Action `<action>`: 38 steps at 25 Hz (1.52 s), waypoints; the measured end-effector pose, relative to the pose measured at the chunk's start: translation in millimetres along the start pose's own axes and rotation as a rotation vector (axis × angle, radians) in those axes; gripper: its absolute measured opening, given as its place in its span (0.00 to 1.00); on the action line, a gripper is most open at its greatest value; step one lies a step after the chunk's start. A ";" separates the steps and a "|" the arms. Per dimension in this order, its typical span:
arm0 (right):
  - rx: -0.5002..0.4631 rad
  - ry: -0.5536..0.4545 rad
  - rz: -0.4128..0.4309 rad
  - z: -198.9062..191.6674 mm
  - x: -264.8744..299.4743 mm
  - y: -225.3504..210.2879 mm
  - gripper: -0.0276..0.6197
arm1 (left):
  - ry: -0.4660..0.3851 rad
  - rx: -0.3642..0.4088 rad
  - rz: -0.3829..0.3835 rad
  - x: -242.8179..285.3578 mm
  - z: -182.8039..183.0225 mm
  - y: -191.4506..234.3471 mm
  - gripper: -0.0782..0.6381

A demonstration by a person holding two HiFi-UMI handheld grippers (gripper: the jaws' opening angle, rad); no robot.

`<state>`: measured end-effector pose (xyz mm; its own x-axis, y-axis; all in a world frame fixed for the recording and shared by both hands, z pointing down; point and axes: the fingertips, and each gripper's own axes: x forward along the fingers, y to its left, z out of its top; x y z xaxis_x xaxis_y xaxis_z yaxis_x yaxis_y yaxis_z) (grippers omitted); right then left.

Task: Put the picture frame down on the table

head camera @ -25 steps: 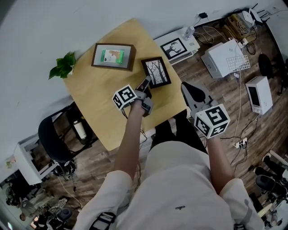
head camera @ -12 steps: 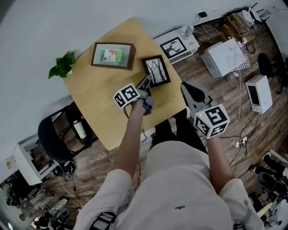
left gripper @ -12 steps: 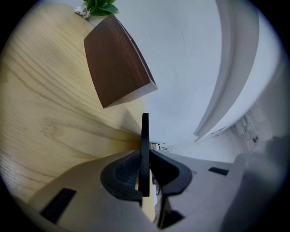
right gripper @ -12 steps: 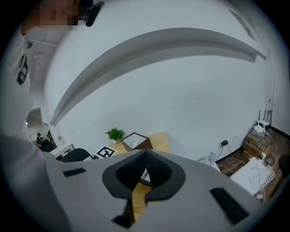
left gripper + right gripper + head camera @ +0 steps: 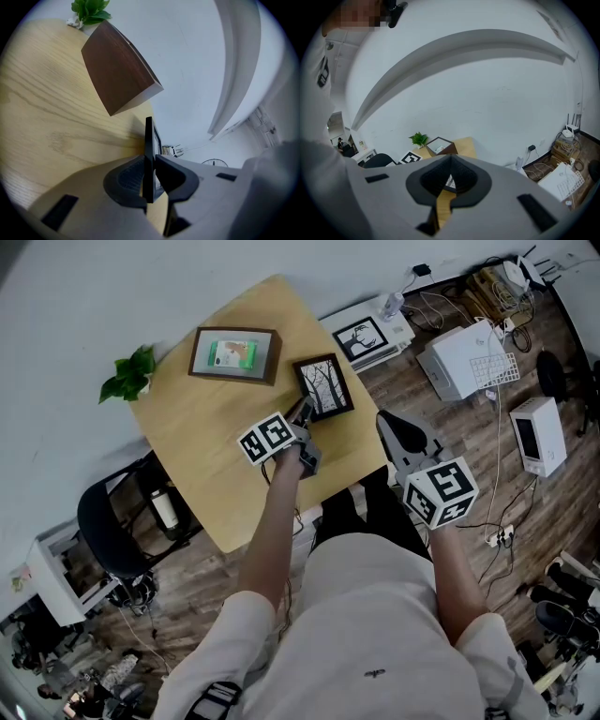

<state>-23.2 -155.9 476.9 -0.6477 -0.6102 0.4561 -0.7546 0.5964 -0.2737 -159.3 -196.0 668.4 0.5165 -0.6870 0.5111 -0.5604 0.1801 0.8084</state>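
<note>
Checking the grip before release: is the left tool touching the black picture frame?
Touching. The left gripper view shows the left tool shut on the black picture frame, at its edge.

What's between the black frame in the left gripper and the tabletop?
Nothing visible. The left gripper is shut on the black picture frame over bare table; the wooden picture frame sits apart, farther back.

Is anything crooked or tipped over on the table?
Nothing is spilled or broken. The black picture frame is turned at a different angle from the brown frame, with the left gripper pinching its edge.
</note>
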 end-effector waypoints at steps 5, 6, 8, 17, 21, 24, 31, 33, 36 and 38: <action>0.000 0.002 0.000 -2.9 -1.5 0.0 0.04 | 0.002 0.013 0.023 1.6 -1.9 4.1 0.21; 0.000 0.003 0.000 -3.9 -2.3 0.0 0.04 | 0.004 0.014 0.025 1.9 -2.9 5.0 0.21; 0.002 0.005 0.000 -5.8 -3.0 -0.5 0.04 | 0.008 0.019 0.033 2.7 -4.3 7.2 0.21; -0.003 0.013 -0.001 -4.3 0.5 -0.5 0.04 | 0.037 0.053 0.085 6.5 -5.0 15.4 0.21; -0.005 0.017 0.001 -5.0 1.3 -1.0 0.04 | 0.049 0.094 0.121 7.9 -5.3 17.9 0.21; -0.004 0.020 0.001 -5.6 2.7 -1.6 0.04 | 0.052 0.118 0.135 9.3 -3.8 18.4 0.21; -0.001 0.019 -0.003 -3.8 2.5 -2.1 0.04 | 0.066 0.142 0.156 9.4 -2.8 19.3 0.21; 0.001 0.018 -0.006 -3.3 1.9 -2.6 0.04 | 0.069 0.145 0.160 9.3 -3.0 19.0 0.21; 0.005 0.017 -0.011 -3.6 2.0 -3.6 0.04 | 0.076 0.151 0.161 10.0 -3.1 18.8 0.21; 0.008 0.016 -0.014 -4.6 1.9 -3.5 0.04 | 0.077 0.161 0.166 10.2 -2.6 19.2 0.21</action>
<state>-21.2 -156.8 482.6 -0.6354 -0.6100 0.4734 -0.7644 0.5837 -0.2738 -163.1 -197.6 689.9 0.4531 -0.6006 0.6587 -0.7345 0.1673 0.6577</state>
